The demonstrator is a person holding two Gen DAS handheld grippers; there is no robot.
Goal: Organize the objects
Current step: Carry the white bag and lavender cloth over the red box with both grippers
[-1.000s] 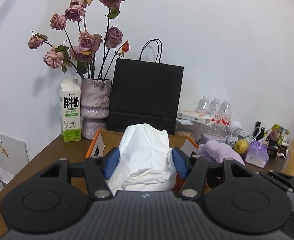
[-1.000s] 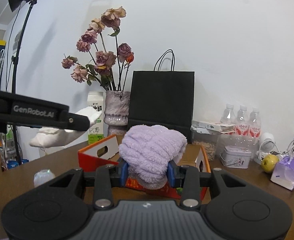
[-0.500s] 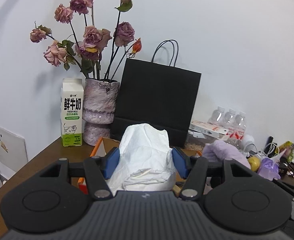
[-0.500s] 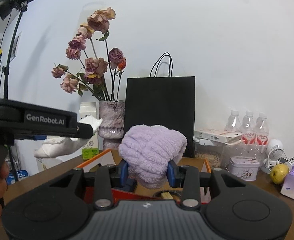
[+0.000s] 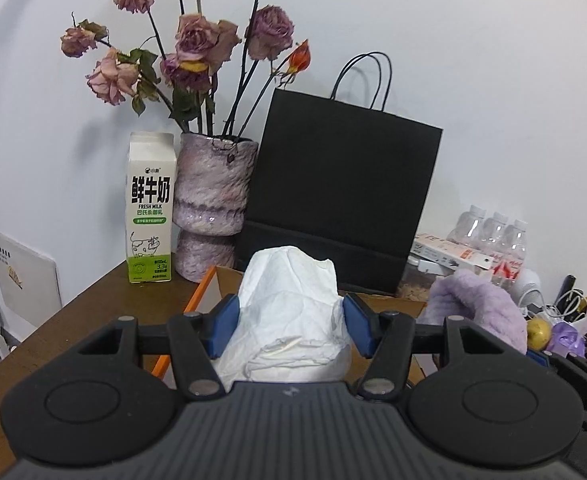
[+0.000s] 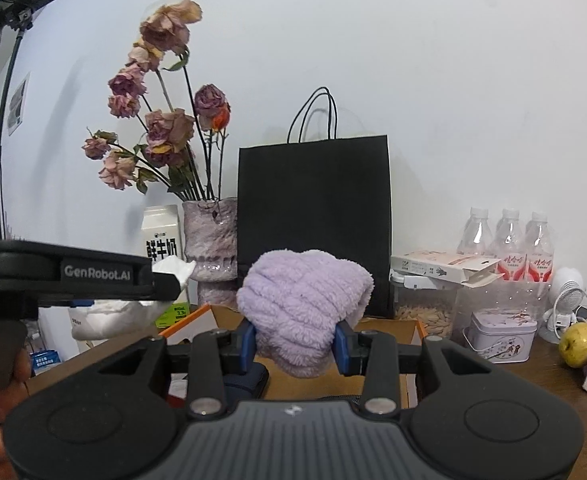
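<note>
Carrying two bundles over the box

Clamped between the blue pads of the left gripper (image 5: 289, 330) is a crumpled white cloth (image 5: 289, 320), the jaws about half open around it. The right gripper (image 6: 295, 346) has its jaws narrower, pressed on a fluffy purple towel (image 6: 301, 304). Both bundles are held in the air above an open orange cardboard box (image 6: 411, 326) on the brown table (image 5: 105, 312). Behind the box stand a milk carton (image 5: 149, 208), a vase (image 5: 211, 204) of dried roses and a black paper bag (image 5: 341, 184) against the wall.
</note>
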